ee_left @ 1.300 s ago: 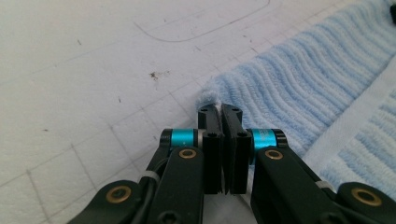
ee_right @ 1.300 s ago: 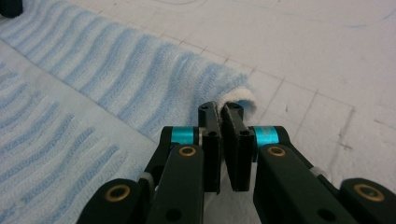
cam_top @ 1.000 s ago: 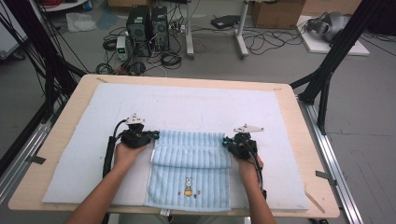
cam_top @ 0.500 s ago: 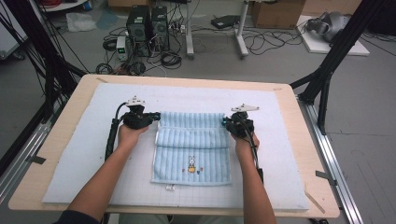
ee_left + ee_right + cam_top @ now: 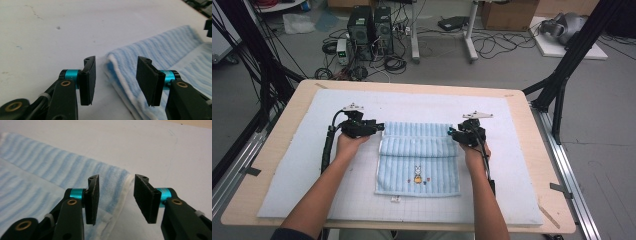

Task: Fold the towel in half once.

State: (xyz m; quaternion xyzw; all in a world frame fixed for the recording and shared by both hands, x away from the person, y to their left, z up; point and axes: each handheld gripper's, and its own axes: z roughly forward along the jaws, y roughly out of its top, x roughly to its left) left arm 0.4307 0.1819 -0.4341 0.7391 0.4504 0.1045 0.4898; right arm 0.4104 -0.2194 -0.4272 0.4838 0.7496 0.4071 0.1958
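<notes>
Left tool: the left tool (image 5: 379,125) sits at the left end of the towel's far fold, jaws parted after just opening. In the left gripper view (image 5: 116,80) the folded corner lies under the gap and neither pad presses on it, so the cloth is released.
Right tool: the right tool (image 5: 452,134) sits at the right end of the same fold, jaws also just opened. In the right gripper view (image 5: 116,200) the white hem runs beneath the gap, free of both pads.
Towel, place: the blue striped towel (image 5: 418,160) lies flat on the white mat (image 5: 297,170) in the middle of the worktop (image 5: 277,140), its far edge turned over toward the person, a small printed figure on the near half.
Towel, handling: likely light, soft and limp; terry pile should grip the pads well, but it will sag and drape once lifted, and layers may peel apart.
Where to hold: for another fold, pinch both layers at the two far corners of the doubled band, close to the hem, one tool at each end.
Risk: catching the top layer alone would undo the fold; uneven lifting would skew the edges.
</notes>
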